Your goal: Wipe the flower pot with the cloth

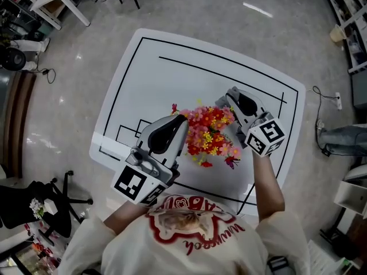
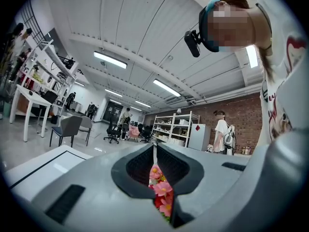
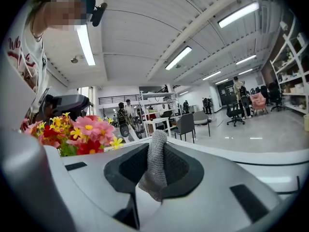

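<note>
While the fingers of the right gripper [image 1: 226, 102] pinch the grey cloth [image 3: 155, 164], those of the left gripper [image 1: 182, 120] are pressed together; the flowers [image 1: 209, 133] stand on the desk [image 1: 172, 67] between the two, just beside both tips.

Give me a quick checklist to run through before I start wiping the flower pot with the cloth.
1. Grip on the cloth: ok, pinched in the shut right claw.
2. Jaws of the left claw: ok, together, with the flowers showing just beyond them.
3. Hold of the left claw on the flower pot: cannot tell, the flowers hide the pot.
4. Contact between the cloth and the pot: not ok, its tip stands free with the flowers off to its left.
5. Flowers well inside the edge of the table: ok, between both claws.
</note>
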Tool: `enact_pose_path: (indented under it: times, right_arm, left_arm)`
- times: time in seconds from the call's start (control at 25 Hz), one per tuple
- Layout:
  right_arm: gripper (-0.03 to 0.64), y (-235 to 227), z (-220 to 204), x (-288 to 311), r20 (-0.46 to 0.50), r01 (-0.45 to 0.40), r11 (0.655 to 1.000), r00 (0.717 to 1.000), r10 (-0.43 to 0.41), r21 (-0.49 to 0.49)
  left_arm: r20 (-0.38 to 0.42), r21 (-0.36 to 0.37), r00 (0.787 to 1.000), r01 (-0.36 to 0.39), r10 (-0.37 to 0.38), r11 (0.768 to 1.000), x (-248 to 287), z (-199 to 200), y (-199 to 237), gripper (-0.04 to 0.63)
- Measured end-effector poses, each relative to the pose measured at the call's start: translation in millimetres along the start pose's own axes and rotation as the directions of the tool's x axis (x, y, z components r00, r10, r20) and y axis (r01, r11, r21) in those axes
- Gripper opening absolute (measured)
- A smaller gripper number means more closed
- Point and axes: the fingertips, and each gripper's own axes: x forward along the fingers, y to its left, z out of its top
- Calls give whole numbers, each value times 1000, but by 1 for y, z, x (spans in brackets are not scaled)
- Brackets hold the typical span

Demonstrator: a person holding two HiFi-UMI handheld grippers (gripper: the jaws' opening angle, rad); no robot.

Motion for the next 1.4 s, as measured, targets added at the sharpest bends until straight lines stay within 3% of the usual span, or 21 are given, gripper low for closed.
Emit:
enact_pose_path:
  times: [0.44,0.76,1.4]
  right_arm:
    - [72,18,-37,22,-67,-138,989,988,141,52]
    - [71,34,-55,25,-112,-245,969,963,244,1]
    - [71,35,-61,9,-135,-261,965,958,255,-31]
  left_arm:
    - [-27,-3,999,-29,29,1000,-9,-11,5,5]
    - [-34,2,999,-34,34,999,-12,-13,0,5]
    - [-20,22,998,-56,57,998,-27,-17,-25,5]
